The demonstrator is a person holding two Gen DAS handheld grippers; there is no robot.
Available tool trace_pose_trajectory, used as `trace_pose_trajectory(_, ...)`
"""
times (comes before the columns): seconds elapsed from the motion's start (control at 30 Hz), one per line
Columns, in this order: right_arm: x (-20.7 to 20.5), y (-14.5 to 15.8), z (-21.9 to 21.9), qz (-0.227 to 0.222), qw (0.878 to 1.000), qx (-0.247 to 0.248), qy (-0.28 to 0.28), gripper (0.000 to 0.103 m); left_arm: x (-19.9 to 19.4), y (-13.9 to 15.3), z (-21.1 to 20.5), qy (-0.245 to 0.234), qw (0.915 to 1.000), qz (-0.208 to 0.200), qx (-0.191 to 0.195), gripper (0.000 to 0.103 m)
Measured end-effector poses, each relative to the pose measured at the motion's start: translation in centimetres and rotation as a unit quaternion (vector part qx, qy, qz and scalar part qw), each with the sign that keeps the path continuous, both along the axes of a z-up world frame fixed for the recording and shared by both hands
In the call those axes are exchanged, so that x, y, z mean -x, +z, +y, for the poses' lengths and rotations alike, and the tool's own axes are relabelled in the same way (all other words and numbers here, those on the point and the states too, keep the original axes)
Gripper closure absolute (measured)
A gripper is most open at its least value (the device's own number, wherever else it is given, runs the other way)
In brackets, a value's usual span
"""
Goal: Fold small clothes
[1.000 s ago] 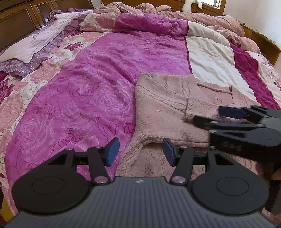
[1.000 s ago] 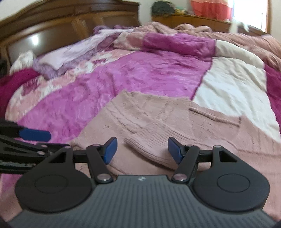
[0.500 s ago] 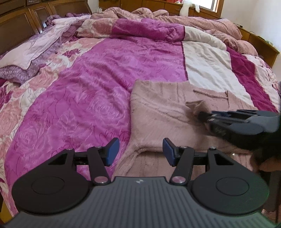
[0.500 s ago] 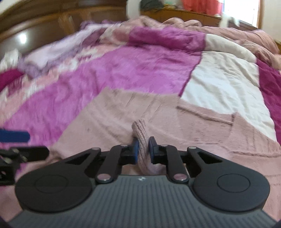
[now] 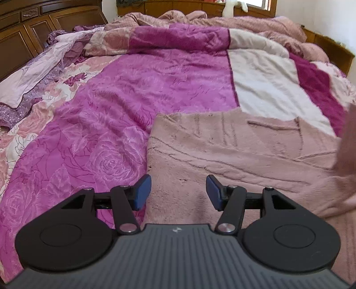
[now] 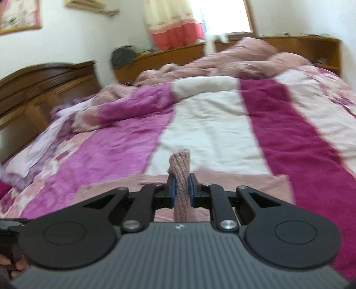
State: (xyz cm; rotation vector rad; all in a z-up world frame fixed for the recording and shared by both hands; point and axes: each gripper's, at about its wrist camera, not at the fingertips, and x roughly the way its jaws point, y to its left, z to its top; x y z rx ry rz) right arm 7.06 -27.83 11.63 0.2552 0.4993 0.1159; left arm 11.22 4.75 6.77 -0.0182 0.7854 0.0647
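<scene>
A dusty pink knitted sweater (image 5: 233, 151) lies flat on the bed. My left gripper (image 5: 176, 192) is open and empty, low over the sweater's near left part. My right gripper (image 6: 182, 192) is shut on the sweater's ribbed sleeve cuff (image 6: 180, 167), which sticks up between the blue pads and is lifted off the body of the sweater (image 6: 106, 189). The lifted sleeve shows blurred at the right edge of the left wrist view (image 5: 347, 146). The right gripper itself is out of the left wrist view.
The bed is covered by a magenta, white and pink patchwork quilt (image 5: 106, 124). Bunched pink bedding (image 5: 222, 20) lies at the far end. A wooden headboard (image 5: 29, 33) runs along the left, wooden furniture (image 6: 289, 44) along the far side.
My right gripper closed on the sleeve cuff and lifted it up and to the right, out of the left wrist view. My left gripper moved forward over the sweater, still open.
</scene>
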Motion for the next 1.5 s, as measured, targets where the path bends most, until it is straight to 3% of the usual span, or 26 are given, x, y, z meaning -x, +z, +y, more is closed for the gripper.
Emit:
trace_pose_trajectory(0.23,1.6,-4.5,-6.1,0.06,0.996,-0.04,-0.051,0.088,-1.0,-1.9,-0.3,0.005,0.9995,0.019,-0.024,0.041)
trace_pose_trajectory(0.4,2.8,-7.0,-7.7,0.109,0.993,-0.037,-0.039,0.086,-1.2,-2.4,-0.6,0.005,0.999,0.021,-0.04,0.038)
trace_pose_trajectory(0.53,3.8,-6.7,-8.0,0.112,0.993,-0.015,-0.036,0.066,-1.3,-2.5,-0.6,0.011,0.9988,0.026,-0.04,0.036)
trace_pose_trajectory(0.67,4.1,-5.0,-8.5,0.083,0.996,0.001,-0.03,0.051,-1.4,-2.3,-0.8,0.01,0.9986,0.028,-0.043,0.036)
trace_pose_trajectory(0.83,1.4,-4.3,-7.7,0.067,0.997,0.043,0.008,0.048,-1.3,-1.6,-1.2,0.006,0.9989,0.018,-0.043,0.036)
trace_pose_trajectory(1.0,-2.7,-5.5,-7.0,0.096,0.989,0.087,0.075,0.048,-1.0,-1.2,-1.6,-0.001,0.9992,0.006,-0.04,0.036)
trace_pose_trajectory(1.2,-4.7,-6.6,-6.7,0.156,0.97,0.104,0.151,0.05,-0.9,-1.4,-1.3,0.006,0.9987,-0.001,-0.051,0.036)
trace_pose_trajectory(1.23,-4.5,-6.7,-6.6,0.158,0.968,0.11,0.16,0.055,-0.9,-1.5,-1.1,0.01,0.9987,-0.002,-0.05,0.036)
trace_pose_trajectory(1.27,-4.3,-6.6,-6.3,0.158,0.966,0.12,0.167,0.072,-0.9,-1.7,-0.9,0.014,0.9988,-0.002,-0.048,0.036)
trace_pose_trajectory(1.33,-3.8,-6.2,-5.8,0.158,0.961,0.138,0.178,0.091,-1.1,-2.1,-0.6,0.019,0.9988,0.001,-0.045,0.036)
trace_pose_trajectory(1.43,-2.6,-5.0,-4.9,0.128,0.957,0.18,0.188,0.095,-1.3,-2.5,-0.3,0.024,0.999,-0.004,-0.038,0.036)
trace_pose_trajectory(1.5,-2.3,-3.7,-4.6,0.096,0.962,0.189,0.172,0.095,-1.4,-2.7,-0.2,0.03,0.999,-0.012,-0.033,0.036)
